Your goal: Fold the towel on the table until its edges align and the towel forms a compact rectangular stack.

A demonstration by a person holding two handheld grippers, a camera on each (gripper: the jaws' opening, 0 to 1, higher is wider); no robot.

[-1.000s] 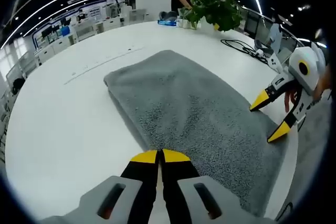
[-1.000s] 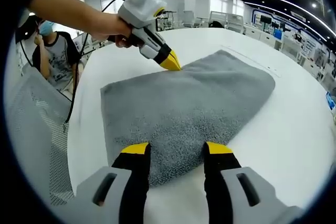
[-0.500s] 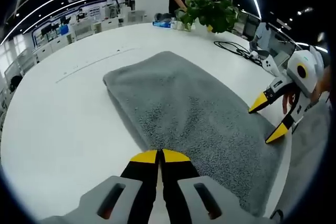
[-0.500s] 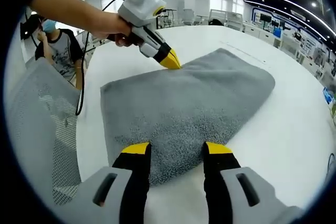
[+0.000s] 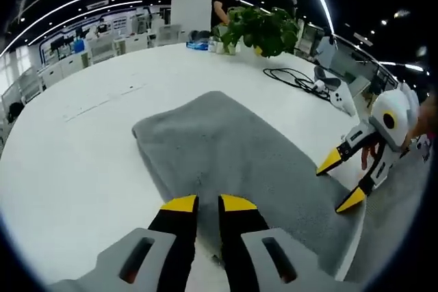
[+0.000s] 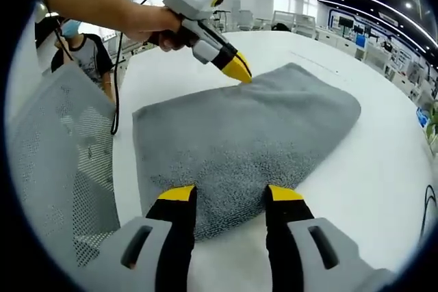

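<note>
Left gripper view. Grey terry towel (image 5: 233, 162): folded, lying flat on the white counter (image 5: 75, 162), one rounded corner toward the far side, the near edge running under the gripper tips. Left gripper (image 5: 207, 204): yellow-tipped black jaws slightly parted with a narrow gap, nothing between them, tips over the towel's near edge. Right gripper (image 5: 340, 181): enters from the right, held by a hand, jaws spread wide, one tip at the towel's right edge, the other just off it. Far side of the counter: potted green plant (image 5: 263, 27), black cable (image 5: 291, 76), a person standing behind the plant.

Right gripper view. Towel (image 6: 246, 141): spread across the counter (image 6: 383, 162), near edge between the jaws. Right gripper (image 6: 229, 194): jaws wide apart, empty, straddling the towel's near edge. Left gripper (image 6: 239, 70): held in a hand at upper left, yellow tips nearly together, at the towel's far edge; contact cannot be told. Mesh chair back (image 6: 61, 169) at left; a seated person beyond it.
</note>
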